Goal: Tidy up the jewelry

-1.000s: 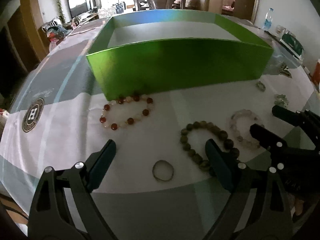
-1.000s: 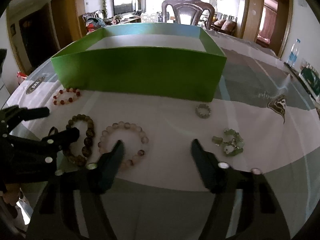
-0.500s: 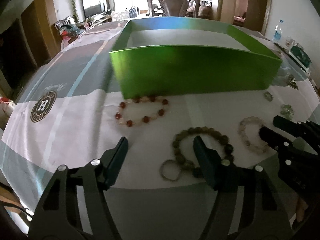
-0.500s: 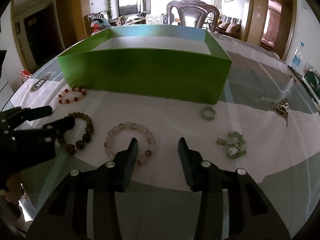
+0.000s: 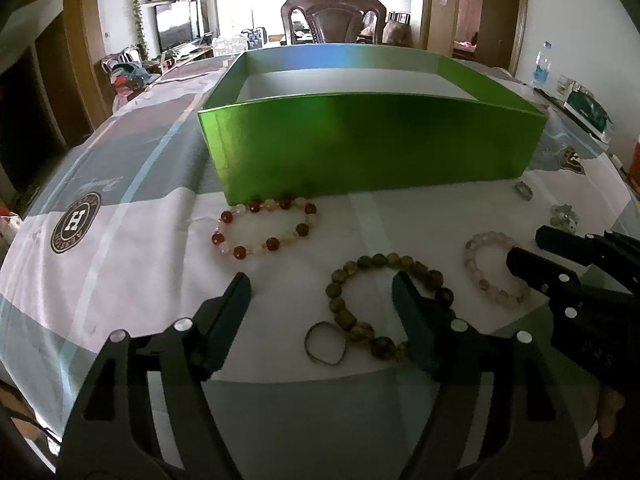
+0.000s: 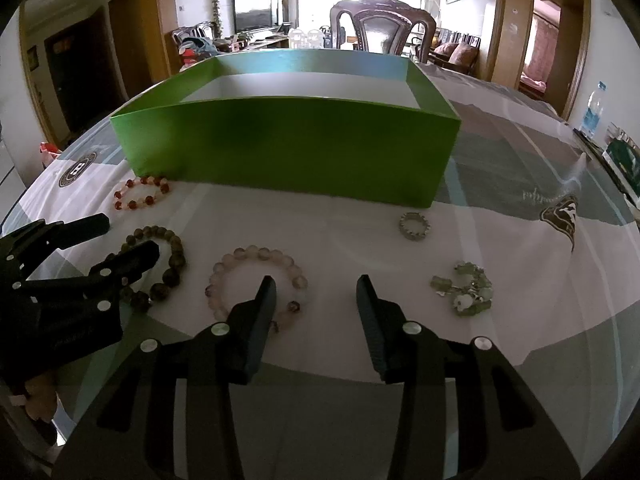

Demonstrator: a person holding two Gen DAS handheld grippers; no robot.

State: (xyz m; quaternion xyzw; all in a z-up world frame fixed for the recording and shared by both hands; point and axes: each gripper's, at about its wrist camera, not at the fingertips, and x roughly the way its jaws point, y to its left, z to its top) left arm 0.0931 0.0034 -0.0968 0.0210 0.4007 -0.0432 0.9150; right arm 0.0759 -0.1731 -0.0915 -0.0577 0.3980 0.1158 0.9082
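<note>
An open green box (image 5: 372,144) (image 6: 288,148) stands on the table. In front of it lie a red-and-white bracelet (image 5: 273,244) (image 6: 150,200), an olive bead bracelet (image 5: 344,316) (image 6: 176,258), a pale pink bracelet (image 5: 476,268) (image 6: 256,254) and a thin ring (image 5: 308,340). My left gripper (image 5: 320,284) (image 6: 130,236) hovers over the olive bracelet. Its jaws are opening and the pads press on nothing. My right gripper (image 6: 315,282) (image 5: 528,246) stands open beside the pink bracelet's right edge, holding nothing.
A small silver ring (image 6: 404,226) (image 5: 524,190) and a green stone cluster (image 6: 464,290) (image 5: 564,216) lie to the right on the patterned tablecloth (image 6: 500,208). A dark wooden chair (image 6: 384,28) stands behind the box. A water bottle (image 5: 541,68) is at the far right.
The right gripper's jaws have narrowed while it kept its place. The left gripper's jaws narrowed, then widened slightly, and it turned a little leftward, so the thin ring now sits nearer its right finger.
</note>
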